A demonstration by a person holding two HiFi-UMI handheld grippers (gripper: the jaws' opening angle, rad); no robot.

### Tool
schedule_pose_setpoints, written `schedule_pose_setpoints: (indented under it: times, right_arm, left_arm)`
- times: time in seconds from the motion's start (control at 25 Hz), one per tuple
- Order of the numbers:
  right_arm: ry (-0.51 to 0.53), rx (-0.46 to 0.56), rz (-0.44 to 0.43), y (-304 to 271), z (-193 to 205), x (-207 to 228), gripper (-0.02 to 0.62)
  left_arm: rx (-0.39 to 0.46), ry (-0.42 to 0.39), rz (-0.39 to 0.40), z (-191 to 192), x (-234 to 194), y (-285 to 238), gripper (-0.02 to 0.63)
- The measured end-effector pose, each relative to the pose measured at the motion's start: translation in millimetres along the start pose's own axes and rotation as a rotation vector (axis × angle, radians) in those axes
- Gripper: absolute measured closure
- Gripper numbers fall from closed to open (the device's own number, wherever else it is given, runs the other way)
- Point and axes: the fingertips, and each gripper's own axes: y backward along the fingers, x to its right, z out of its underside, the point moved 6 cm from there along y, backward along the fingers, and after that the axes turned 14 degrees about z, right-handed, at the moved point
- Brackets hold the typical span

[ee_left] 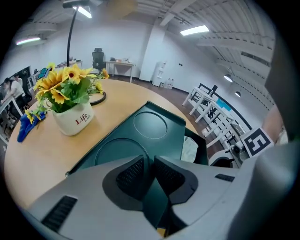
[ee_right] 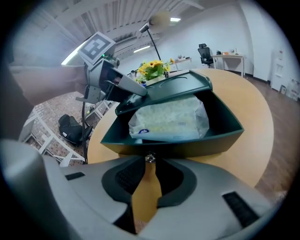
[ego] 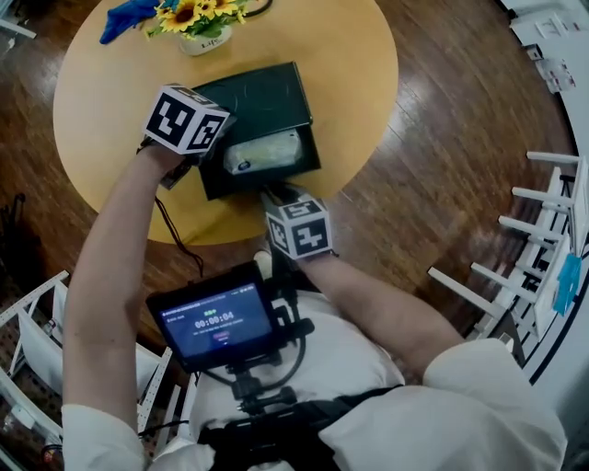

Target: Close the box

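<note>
A dark green box (ego: 262, 179) sits on the round wooden table (ego: 359, 74), near its front edge. Its lid (ego: 258, 97) is raised partway, and a white plastic bag (ego: 262, 152) lies inside. At the lid's left front edge, my left gripper (ego: 213, 152) is shut on the lid (ee_left: 150, 124), which runs between its pads (ee_left: 149, 171). My right gripper (ego: 276, 195) is pressed to the box's front wall (ee_right: 187, 145), its jaws closed around the small metal knob (ee_right: 150, 158) there. The bag (ee_right: 166, 119) fills most of the box in the right gripper view.
A white pot of sunflowers (ego: 198, 23) stands behind the box at the table's far side, beside a blue cloth (ego: 124, 17). White chairs (ego: 543, 230) stand on the wooden floor to the right. A small monitor (ego: 216, 322) hangs at the person's chest.
</note>
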Motion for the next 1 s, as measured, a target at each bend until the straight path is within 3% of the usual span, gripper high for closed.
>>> schedule_pose_setpoints:
  times: [0.44, 0.72, 1.0]
  right_arm:
    - [0.027, 0.030, -0.054, -24.5, -67.5, 3.0, 0.520]
    - [0.071, 0.050, -0.079, -18.6, -66.3, 5.4, 0.520]
    - [0.123, 0.000, -0.067, -31.3, -67.3, 11.9, 0.500]
  left_arm:
    - [-0.011, 0.051, 0.034, -0.4, 18.1, 5.3, 0.532]
    - [0.002, 0.022, 0.024, -5.0, 29.2, 6.9, 0.532]
    - [0.022, -0.018, -0.002, -4.0, 19.8, -1.4, 0.534]
